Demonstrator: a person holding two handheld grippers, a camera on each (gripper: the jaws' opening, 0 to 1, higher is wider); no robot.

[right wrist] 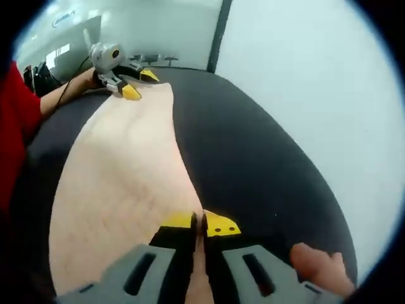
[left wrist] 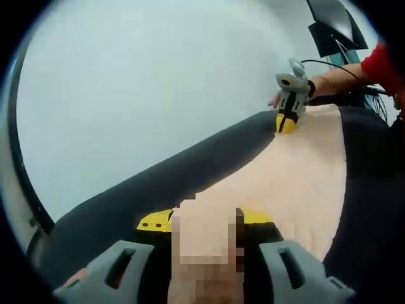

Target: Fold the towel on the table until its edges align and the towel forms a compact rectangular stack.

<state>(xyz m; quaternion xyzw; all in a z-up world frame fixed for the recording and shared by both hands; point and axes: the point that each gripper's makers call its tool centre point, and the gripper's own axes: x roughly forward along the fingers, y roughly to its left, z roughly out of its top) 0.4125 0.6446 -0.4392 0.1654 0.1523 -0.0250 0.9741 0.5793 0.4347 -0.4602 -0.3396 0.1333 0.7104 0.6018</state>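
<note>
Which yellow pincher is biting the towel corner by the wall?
The left gripper. It grips the towel at its far corner beside the wall; the right gripper pinches the near corner.

Office or lab: monitor [left wrist: 335,22], cables [left wrist: 373,95], glass partitions [right wrist: 158,28]

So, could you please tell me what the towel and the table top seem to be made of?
The towel looks like soft, matte cream-coloured cloth: it shows gentle ripples and bends where the right gripper and left gripper pinch its corners. The table looks dark, smooth and matte, possibly a padded or fabric cover; its rounded edge hints at that, but I can't be sure.
</note>
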